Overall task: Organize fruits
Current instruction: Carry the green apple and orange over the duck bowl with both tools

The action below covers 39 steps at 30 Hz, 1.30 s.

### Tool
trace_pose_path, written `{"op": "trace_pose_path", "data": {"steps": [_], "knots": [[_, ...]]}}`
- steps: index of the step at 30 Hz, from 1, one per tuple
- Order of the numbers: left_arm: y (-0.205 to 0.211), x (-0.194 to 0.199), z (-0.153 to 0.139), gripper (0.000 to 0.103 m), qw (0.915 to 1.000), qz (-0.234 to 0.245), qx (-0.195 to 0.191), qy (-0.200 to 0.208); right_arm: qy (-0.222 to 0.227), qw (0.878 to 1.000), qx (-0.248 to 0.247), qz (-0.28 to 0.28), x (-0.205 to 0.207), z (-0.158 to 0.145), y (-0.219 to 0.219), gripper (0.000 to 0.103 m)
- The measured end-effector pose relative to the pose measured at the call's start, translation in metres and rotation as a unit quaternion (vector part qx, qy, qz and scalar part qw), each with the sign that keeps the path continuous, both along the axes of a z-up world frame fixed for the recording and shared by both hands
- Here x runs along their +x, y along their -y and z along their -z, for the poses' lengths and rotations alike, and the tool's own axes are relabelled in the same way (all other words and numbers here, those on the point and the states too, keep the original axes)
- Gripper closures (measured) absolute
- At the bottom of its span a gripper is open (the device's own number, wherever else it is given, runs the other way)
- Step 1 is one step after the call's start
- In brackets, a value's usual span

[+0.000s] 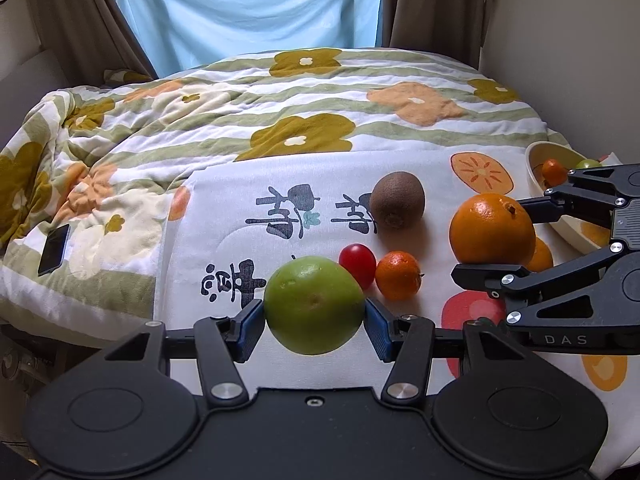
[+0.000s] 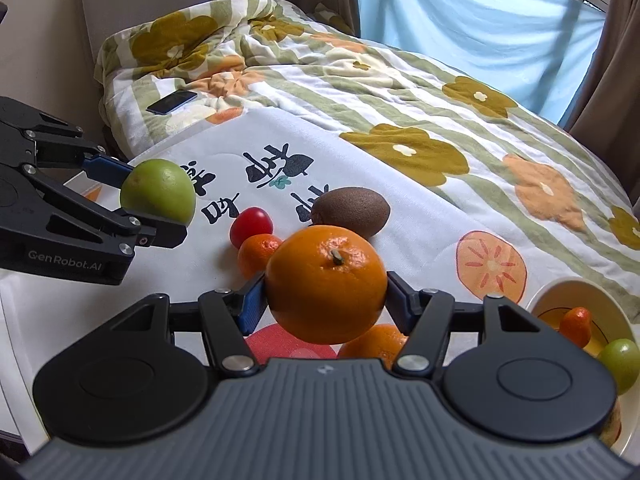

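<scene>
My left gripper (image 1: 314, 314) is shut on a green apple (image 1: 314, 306), held above the white printed cloth (image 1: 224, 216); it also shows in the right wrist view (image 2: 158, 192). My right gripper (image 2: 326, 298) is shut on a large orange (image 2: 326, 284), seen from the left wrist view (image 1: 492, 228) too. On the cloth lie a kiwi (image 1: 397, 200), a red cherry tomato (image 1: 357, 264) and a small mandarin (image 1: 398, 275). Another orange (image 2: 374, 344) lies under the held one. A cream bowl (image 2: 576, 300) at the right holds a small mandarin (image 2: 576, 326) and a green fruit (image 2: 620, 364).
The cloth lies on a bed with a flowered quilt (image 1: 280, 112). A dark phone (image 1: 54, 249) lies on the quilt at the left. Curtains and a blue sheet (image 1: 260, 8) hang behind the bed.
</scene>
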<state>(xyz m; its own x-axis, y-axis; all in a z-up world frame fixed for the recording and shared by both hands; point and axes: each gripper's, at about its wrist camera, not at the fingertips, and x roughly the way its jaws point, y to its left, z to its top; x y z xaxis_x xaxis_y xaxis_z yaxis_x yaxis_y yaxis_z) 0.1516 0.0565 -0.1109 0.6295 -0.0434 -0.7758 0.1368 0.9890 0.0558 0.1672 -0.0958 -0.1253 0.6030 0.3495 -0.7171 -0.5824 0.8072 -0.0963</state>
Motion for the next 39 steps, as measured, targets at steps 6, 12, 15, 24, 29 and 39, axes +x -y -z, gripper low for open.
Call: {"op": "trace_pose_path", "data": {"steps": [6, 12, 15, 24, 29, 39], "knots": [[0.021, -0.013, -0.024, 0.045, 0.9998, -0.007, -0.007, 0.018, 0.012, 0.999, 0.027, 0.013, -0.015, -0.028, 0.029, 0.027], [0.053, -0.025, -0.048, 0.045, 0.9991, -0.009, -0.015, 0.039, 0.015, 0.999, 0.041, 0.027, -0.024, -0.049, 0.065, 0.027], [0.072, -0.029, -0.058, 0.045, 0.9987, -0.004, -0.018, 0.047, 0.017, 0.998, 0.045, 0.036, -0.027, -0.058, 0.086, 0.027], [0.138, -0.024, -0.067, 0.045, 0.9978, 0.020, -0.025, 0.058, 0.025, 0.996, 0.046, 0.077, -0.031, -0.072, 0.161, 0.027], [0.173, -0.011, -0.064, 0.045, 0.9971, 0.033, -0.030, 0.061, 0.028, 0.994, 0.039, 0.095, -0.027, -0.069, 0.200, 0.027], [0.230, 0.025, -0.050, 0.045, 0.9967, 0.051, -0.023, 0.059, 0.020, 0.992, 0.038, 0.118, -0.006, -0.053, 0.256, 0.027]]}}
